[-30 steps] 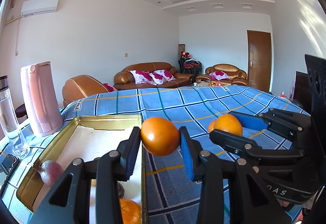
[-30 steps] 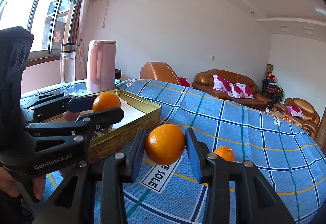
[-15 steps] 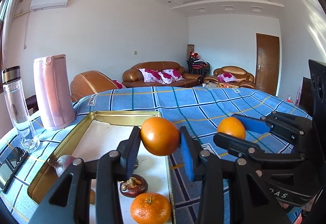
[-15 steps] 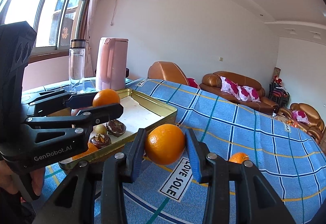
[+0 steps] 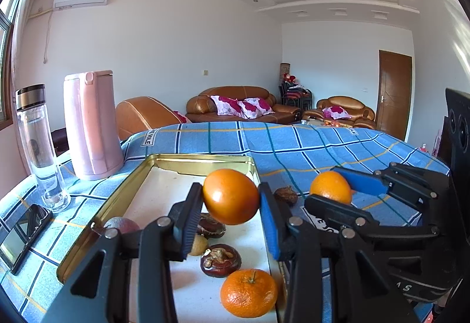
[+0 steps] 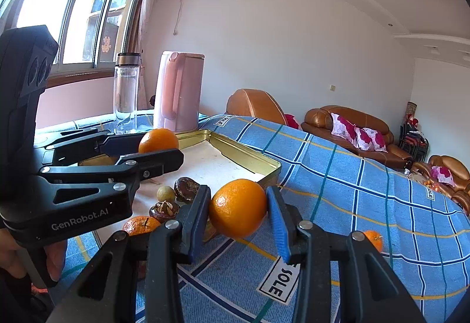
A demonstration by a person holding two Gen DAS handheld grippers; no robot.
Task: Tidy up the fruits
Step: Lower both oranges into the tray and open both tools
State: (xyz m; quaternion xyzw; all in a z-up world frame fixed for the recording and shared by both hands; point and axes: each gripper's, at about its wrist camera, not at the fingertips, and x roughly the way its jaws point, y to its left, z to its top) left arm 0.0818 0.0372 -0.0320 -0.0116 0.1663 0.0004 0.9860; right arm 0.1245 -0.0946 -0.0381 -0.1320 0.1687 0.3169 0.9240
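We've got a surface under a blue checked cloth, in a living room with brown leather sofas along the far wall and a window on the left side. A pink kettle and a clear bottle stand near the surface's left edge, a phone by the near left corner. The gold tray holds a tangerine plus a few dark fruits. Our left claw is clamped on an orange, held up over the tray. Our right claw grips another orange, in the air just past the tray's right edge. One small tangerine sits alone on the cloth further right.
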